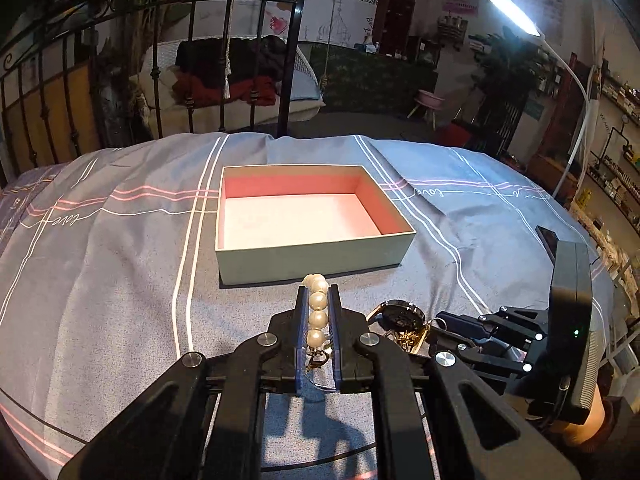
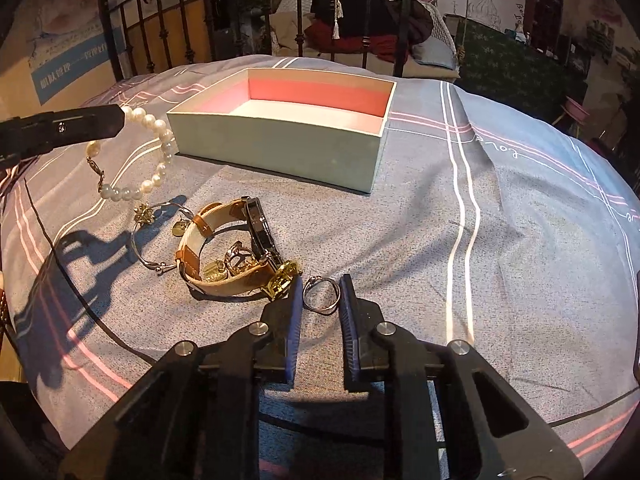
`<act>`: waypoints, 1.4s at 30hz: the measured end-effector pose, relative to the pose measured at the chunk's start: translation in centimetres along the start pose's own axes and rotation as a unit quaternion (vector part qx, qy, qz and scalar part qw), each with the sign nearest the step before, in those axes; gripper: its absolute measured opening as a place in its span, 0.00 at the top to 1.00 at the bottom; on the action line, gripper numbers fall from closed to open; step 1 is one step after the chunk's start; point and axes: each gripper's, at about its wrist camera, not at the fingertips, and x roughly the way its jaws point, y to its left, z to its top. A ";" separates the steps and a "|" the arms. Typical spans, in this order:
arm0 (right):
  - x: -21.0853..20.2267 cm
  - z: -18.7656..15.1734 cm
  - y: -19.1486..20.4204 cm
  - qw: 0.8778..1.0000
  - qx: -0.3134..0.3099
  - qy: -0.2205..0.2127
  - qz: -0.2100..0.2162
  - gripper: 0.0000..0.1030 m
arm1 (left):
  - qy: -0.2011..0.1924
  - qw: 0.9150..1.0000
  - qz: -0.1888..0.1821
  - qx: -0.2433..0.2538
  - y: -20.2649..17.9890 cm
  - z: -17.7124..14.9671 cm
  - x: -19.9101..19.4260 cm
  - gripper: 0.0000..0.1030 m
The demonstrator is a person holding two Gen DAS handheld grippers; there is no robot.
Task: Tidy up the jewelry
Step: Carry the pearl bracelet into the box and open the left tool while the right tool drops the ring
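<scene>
Left wrist view: box (image 1: pixel 316 258) holds nothing; left gripper (image 1: pixel 318 294) grips pearl bracelet (image 1: pixel 318 312).

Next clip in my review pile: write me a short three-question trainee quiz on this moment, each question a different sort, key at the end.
1. True or false: the open pale green cardboard box with pink lining already holds jewelry.
2. Which gripper holds the white pearl bracelet: A) left gripper, B) right gripper?
3. Fill in: a thin silver ___ lies between the right gripper's fingers.

Key: 1 false; 2 A; 3 ring.
</scene>
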 end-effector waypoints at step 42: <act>7.8 15.4 -1.1 0.999 0.012 -0.025 0.025 0.81 | 0.057 0.998 0.031 -0.021 3.1 9.4 11.5 0.91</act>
